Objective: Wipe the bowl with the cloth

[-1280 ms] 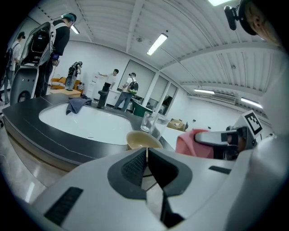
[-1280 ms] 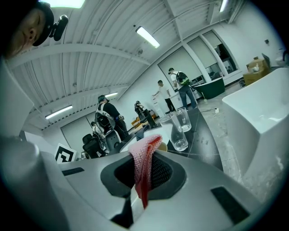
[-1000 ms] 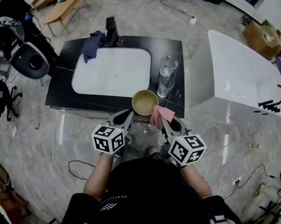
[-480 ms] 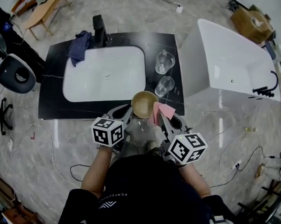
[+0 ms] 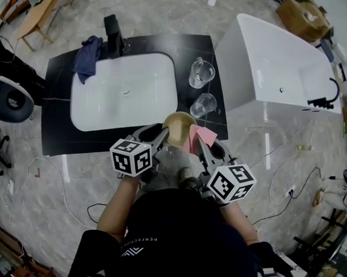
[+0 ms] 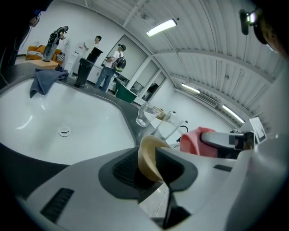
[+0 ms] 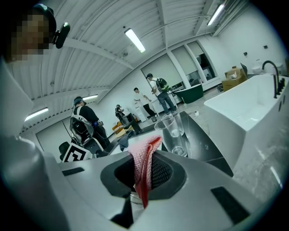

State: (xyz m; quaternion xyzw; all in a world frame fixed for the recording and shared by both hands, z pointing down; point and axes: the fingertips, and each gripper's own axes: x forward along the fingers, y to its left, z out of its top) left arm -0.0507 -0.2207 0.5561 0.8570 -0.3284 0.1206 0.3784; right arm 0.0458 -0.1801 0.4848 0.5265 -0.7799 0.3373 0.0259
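Head view: my left hand-held gripper [image 5: 163,136] holds the bowl [image 5: 179,127] tilted at the worktop [image 5: 55,126] front edge, with the cloth [image 5: 199,138] just beside it at 4 o'clock.
Left gripper view: jaws clamp the bowl rim.
Right gripper view: my right hand-held gripper [image 7: 143,177] pinches the cloth.

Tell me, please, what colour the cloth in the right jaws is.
The cloth is pink, with a knitted mesh texture, seen best in the right gripper view.
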